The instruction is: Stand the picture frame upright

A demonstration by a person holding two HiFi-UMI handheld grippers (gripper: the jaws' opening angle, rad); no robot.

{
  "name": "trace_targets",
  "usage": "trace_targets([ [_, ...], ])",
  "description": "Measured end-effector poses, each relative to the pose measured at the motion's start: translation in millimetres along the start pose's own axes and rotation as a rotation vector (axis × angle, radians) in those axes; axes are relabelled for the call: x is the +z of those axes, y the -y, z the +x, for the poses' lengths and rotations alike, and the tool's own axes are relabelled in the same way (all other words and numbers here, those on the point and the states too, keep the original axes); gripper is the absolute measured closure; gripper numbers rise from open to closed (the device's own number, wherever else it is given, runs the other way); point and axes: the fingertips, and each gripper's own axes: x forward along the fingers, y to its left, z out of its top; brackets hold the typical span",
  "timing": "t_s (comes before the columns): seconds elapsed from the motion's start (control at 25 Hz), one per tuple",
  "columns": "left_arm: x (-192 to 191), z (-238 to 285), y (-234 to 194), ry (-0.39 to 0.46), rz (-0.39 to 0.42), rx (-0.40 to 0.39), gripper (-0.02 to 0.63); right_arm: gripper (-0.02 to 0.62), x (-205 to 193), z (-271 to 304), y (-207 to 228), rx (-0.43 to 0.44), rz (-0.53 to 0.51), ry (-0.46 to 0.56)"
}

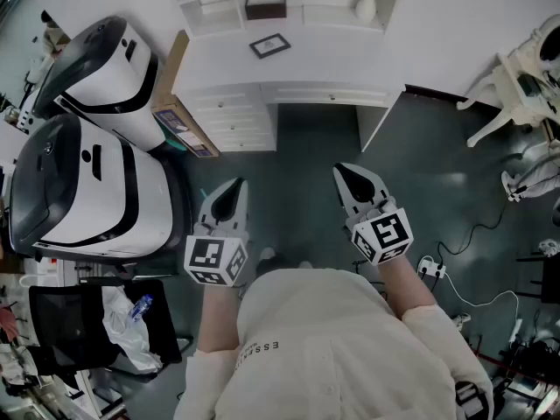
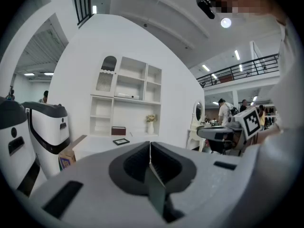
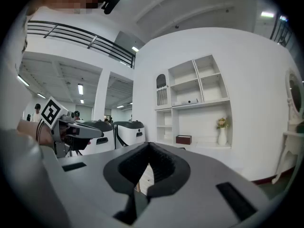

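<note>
A small dark picture frame [image 1: 269,45] lies flat on the white desk [image 1: 332,59] far ahead; it shows small in the left gripper view as the frame [image 2: 121,141]. My left gripper [image 1: 230,188] is held low over the dark floor, well short of the desk, jaws shut and empty. My right gripper [image 1: 352,175] hangs beside it, also shut with nothing between its jaws. In the left gripper view my left gripper [image 2: 150,148] points at the desk; in the right gripper view my right gripper [image 3: 149,146] points toward the shelves, and the frame is hidden there.
A dark box [image 1: 265,6] and a white vase with flowers [image 1: 367,3] stand at the back of the desk under white shelves [image 2: 127,99]. Large white-and-black machines [image 1: 87,173] stand at the left, a cardboard box [image 1: 179,116] beside them. Cables and a power strip [image 1: 429,268] lie on the floor at the right.
</note>
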Motion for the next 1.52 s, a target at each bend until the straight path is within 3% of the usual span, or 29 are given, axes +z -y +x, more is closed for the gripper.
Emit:
trace_targets([
  [0.36, 1.2, 1.3, 8.0, -0.006, 0.001, 0.003, 0.603, 0.58, -0.5, -7.0, 5.9, -0.013, 0.014, -0.001],
  [0.56, 2.8, 6.0, 14.1, 0.019, 0.027, -0.034, 0.601, 0.58, -2.6, -7.6, 13.2, -0.038, 0.034, 0.009],
  [0.6, 3.9, 7.6, 15.6, 0.032, 0.043, -0.037, 0.575, 0.58, -3.5, -7.9, 14.1, -0.04, 0.036, 0.01],
  [0.64, 4.0, 10.0, 17.4, 0.034, 0.062, -0.041, 0.498, 0.577, -5.2, -7.9, 14.7, -0.038, 0.038, 0.006],
  [0.68, 2.4, 13.1, 20.0, 0.026, 0.079, -0.051, 0.411, 0.517, -7.9, -7.5, 15.0, -0.031, 0.042, -0.004],
  [0.72, -0.2, 16.6, 22.9, 0.012, 0.087, -0.065, 0.397, 0.375, -10.9, -6.9, 15.6, -0.023, 0.046, -0.017],
  [0.76, -2.8, 20.0, 25.6, -0.002, 0.084, -0.077, 0.397, 0.362, -13.5, -6.9, 17.0, -0.019, 0.046, -0.028],
  [1.04, -8.8, 41.6, 16.9, -0.027, 0.026, -0.103, 0.397, 0.363, -20.6, 7.7, 34.6, -0.036, 0.05, -0.06],
  [1.2, -14.2, 57.8, 1.8, -0.049, 0.015, -0.121, 0.399, 0.364, -28.6, 34.0, 36.7, 0.011, 0.063, -0.1],
  [1.52, -15.6, 130.1, -71.8, -0.062, 0.013, -0.131, 0.399, 0.364, -34.5, 128.0, 66.1, -0.009, 0.057, -0.129],
])
